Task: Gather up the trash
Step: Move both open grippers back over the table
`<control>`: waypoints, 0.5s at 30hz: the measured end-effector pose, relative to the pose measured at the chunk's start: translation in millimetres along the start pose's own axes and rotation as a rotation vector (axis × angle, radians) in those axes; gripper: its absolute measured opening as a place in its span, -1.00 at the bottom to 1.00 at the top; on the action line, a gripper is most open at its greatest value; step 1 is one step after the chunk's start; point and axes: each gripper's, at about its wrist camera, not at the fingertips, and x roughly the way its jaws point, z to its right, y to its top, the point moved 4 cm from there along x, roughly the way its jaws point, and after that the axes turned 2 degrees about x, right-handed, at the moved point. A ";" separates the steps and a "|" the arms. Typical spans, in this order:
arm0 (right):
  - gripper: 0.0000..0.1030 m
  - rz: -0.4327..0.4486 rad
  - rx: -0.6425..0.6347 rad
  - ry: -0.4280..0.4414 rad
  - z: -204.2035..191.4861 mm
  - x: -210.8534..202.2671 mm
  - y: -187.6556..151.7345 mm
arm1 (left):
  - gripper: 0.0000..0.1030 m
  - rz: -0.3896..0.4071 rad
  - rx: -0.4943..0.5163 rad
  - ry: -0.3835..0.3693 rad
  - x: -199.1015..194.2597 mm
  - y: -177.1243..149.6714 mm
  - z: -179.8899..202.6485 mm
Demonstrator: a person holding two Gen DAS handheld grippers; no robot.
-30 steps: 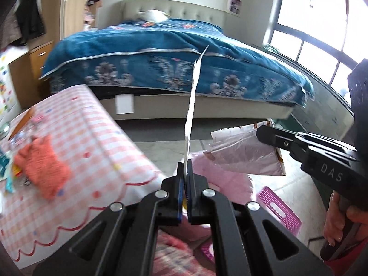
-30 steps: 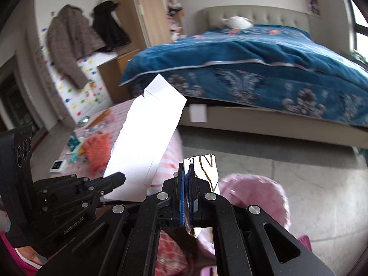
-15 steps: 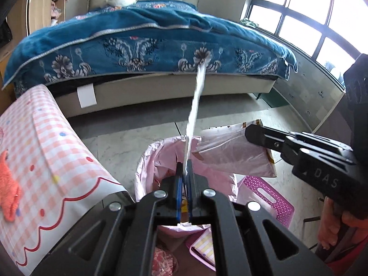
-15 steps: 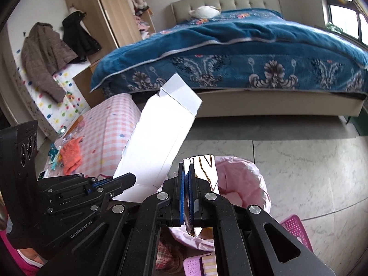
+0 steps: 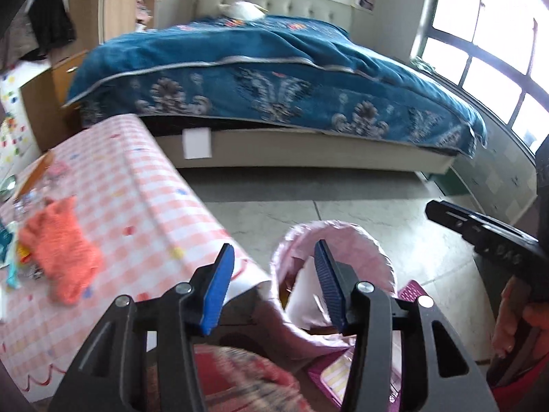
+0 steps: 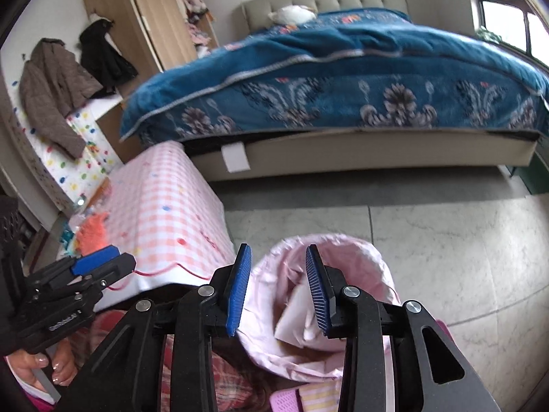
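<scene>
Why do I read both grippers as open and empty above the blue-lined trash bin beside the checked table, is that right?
Nearly: the bin's liner is pink, not blue. The right wrist view shows the right gripper and the left gripper, jaws just opened with nothing between them, above the pink-lined trash bin, white paper lying inside, beside the checked table.

Two tongs show: the left tongs (image 5: 274, 274) and the right tongs (image 6: 278, 283). One pink-lined trash bin (image 6: 363, 257) sits below them, with one desk (image 5: 113, 206) and one bed (image 6: 343, 79). One orange cloth (image 5: 58, 250) lies there, and two coats hang: one brown coat (image 6: 51, 92), one black coat (image 6: 103, 55).
</scene>
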 end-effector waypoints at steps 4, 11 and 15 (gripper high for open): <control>-0.32 0.007 -0.044 0.066 -26.9 -4.7 4.0 | -0.08 0.024 -0.040 0.041 -22.4 -6.1 -23.7; -0.32 -0.021 -0.153 0.167 -92.3 0.5 13.1 | -0.06 0.065 -0.097 0.151 -63.1 -21.2 -67.2; -0.32 -0.052 -0.245 0.222 -140.6 8.3 7.2 | -0.05 0.081 -0.150 0.205 -82.9 -33.1 -96.5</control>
